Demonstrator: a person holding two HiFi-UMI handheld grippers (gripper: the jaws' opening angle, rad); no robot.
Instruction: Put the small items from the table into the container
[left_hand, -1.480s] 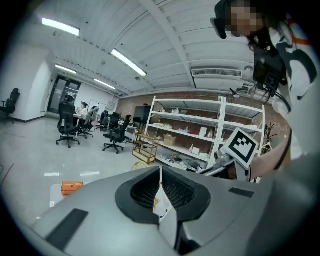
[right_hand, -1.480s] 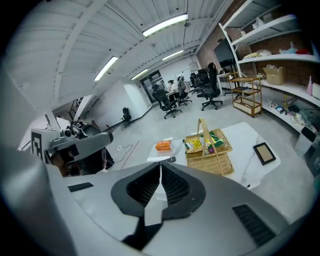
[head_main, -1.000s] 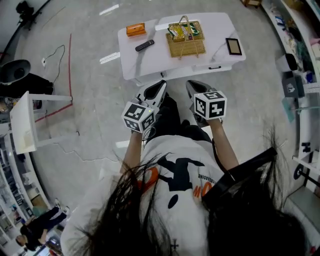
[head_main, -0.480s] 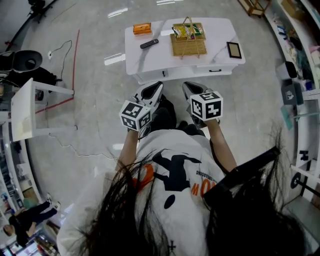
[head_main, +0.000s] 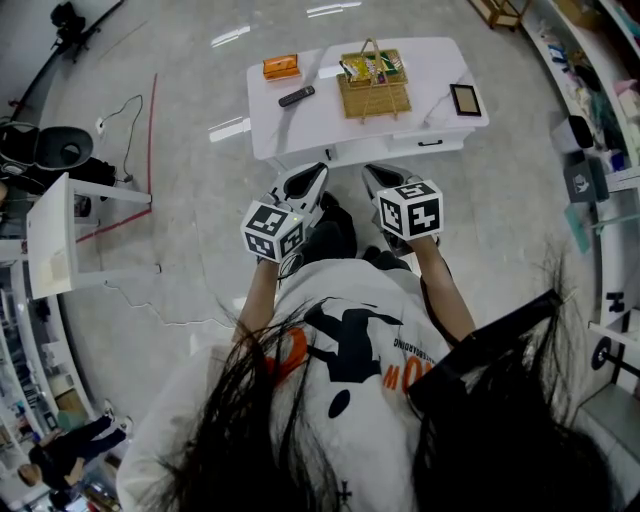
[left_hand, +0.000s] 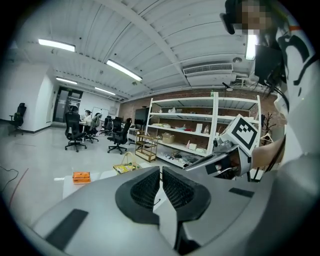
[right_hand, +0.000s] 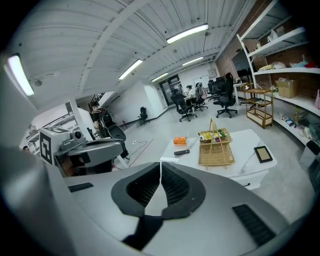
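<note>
A white table (head_main: 430, 70) stands ahead of me, well beyond both grippers. On it are a wicker basket (head_main: 374, 85) with snack packets inside, an orange box (head_main: 281, 67), a black remote (head_main: 296, 96) and a dark-framed tablet (head_main: 465, 98). My left gripper (head_main: 316, 172) and right gripper (head_main: 376, 174) hang side by side in front of the person's body, short of the table. Both are shut with nothing between the jaws. The right gripper view shows its shut gripper (right_hand: 160, 172) with the basket (right_hand: 216, 147), box (right_hand: 180, 141) and remote (right_hand: 181, 152) far off. The left gripper (left_hand: 161, 172) is shut too.
A white side stand (head_main: 55, 240) stands to the left, with a cable (head_main: 120, 110) and red floor tape (head_main: 150, 130) near it. Shelving (head_main: 600, 130) lines the right side. Office chairs (left_hand: 75, 135) stand far back. Open grey floor lies between me and the table.
Both grippers have shifted slightly and stay shut and empty. In the head view the table now sits a little higher and farther off. Nothing on the table has moved.
</note>
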